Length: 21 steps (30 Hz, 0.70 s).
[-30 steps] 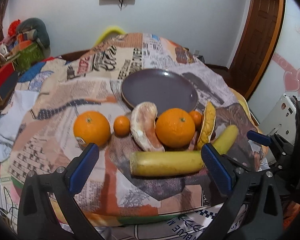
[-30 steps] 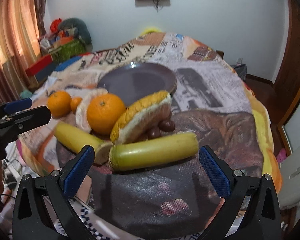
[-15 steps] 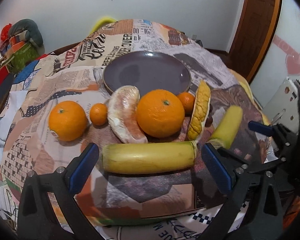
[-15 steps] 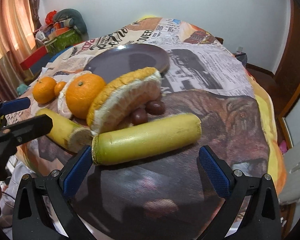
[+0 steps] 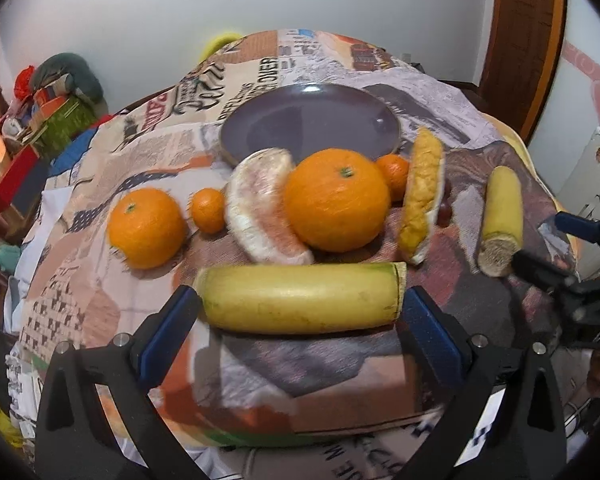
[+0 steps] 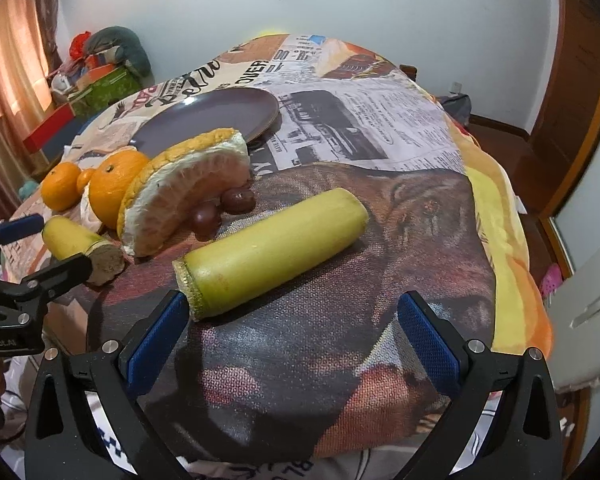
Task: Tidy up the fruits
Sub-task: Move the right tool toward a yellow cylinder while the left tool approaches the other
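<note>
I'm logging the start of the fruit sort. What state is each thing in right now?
Plate: bare, nothing on it.
Left gripper: open, straddling a banana piece that lies on the cloth.
Right gripper: open, behind the other banana piece, not gripping.
Big orange: whole, on the cloth.
Pomelo wedge: peeled side showing, standing on edge.

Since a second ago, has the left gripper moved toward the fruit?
Yes. The left gripper has advanced toward the purple plate; its open jaws now flank the yellow stalk piece.
</note>
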Each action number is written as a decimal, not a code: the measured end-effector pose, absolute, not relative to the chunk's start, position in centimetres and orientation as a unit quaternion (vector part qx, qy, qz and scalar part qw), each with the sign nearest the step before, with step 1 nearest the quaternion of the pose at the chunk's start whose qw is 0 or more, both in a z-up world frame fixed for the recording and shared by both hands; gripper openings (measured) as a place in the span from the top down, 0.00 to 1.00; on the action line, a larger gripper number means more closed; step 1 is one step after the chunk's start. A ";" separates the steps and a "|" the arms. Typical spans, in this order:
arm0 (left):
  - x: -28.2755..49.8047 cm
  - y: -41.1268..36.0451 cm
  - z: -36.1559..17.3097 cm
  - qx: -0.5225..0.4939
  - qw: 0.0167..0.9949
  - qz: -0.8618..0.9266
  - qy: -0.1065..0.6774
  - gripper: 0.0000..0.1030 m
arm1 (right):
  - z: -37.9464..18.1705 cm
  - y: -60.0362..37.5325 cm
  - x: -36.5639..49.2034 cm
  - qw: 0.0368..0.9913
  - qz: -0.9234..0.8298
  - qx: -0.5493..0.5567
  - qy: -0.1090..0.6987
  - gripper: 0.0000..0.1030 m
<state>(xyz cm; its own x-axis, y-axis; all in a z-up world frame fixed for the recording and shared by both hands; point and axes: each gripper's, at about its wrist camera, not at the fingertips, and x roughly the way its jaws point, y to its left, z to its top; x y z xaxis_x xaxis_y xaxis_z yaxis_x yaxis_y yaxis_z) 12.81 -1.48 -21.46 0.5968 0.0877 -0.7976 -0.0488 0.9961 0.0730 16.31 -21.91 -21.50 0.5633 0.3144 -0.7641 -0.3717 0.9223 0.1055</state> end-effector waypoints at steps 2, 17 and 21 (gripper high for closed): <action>12.3 -0.3 -21.5 0.011 0.891 0.045 0.452 0.00 | -21.0 -22.0 16.3 0.884 0.199 -0.023 0.422 0.00; 10.8 5.6 -19.8 -0.137 0.884 0.027 0.447 0.00 | -21.6 -19.6 19.8 0.882 0.185 0.012 0.434 0.00; 12.8 5.8 -20.6 -0.149 0.873 0.056 0.460 0.00 | -22.1 -19.2 19.8 0.879 0.183 -0.001 0.439 0.04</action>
